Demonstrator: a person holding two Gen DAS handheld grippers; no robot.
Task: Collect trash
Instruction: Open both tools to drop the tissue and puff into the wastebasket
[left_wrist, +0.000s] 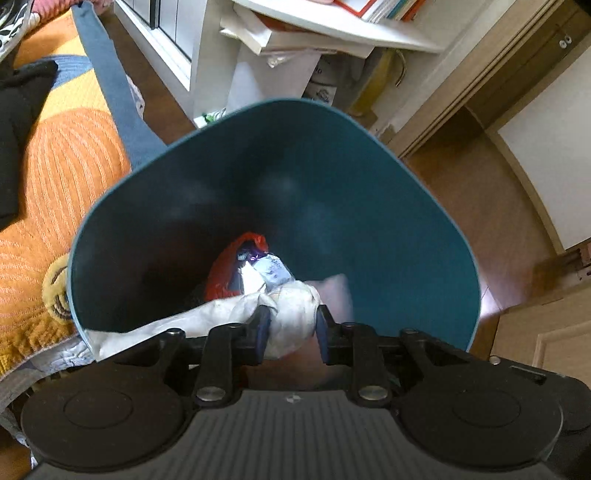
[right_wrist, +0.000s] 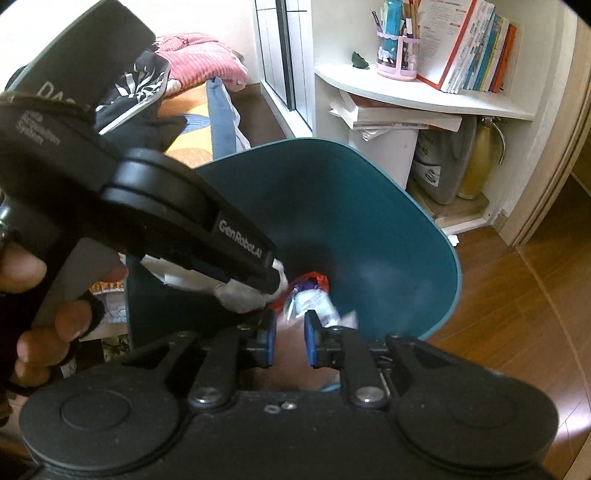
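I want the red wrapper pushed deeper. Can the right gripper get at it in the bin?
Probably yes: the right gripper is open above the teal bin, though the blue-white packet and left gripper with white tissue crowd the red wrapper.

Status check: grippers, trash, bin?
Left gripper over teal bin, white wad between its fingers. Right gripper open, empty. Wrappers at bin bottom. Nothing in the way.

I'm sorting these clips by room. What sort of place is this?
Most likely a bedroom or study at home: a bed with an orange cover, a white shelf of books, and a teal bin on a wooden floor.
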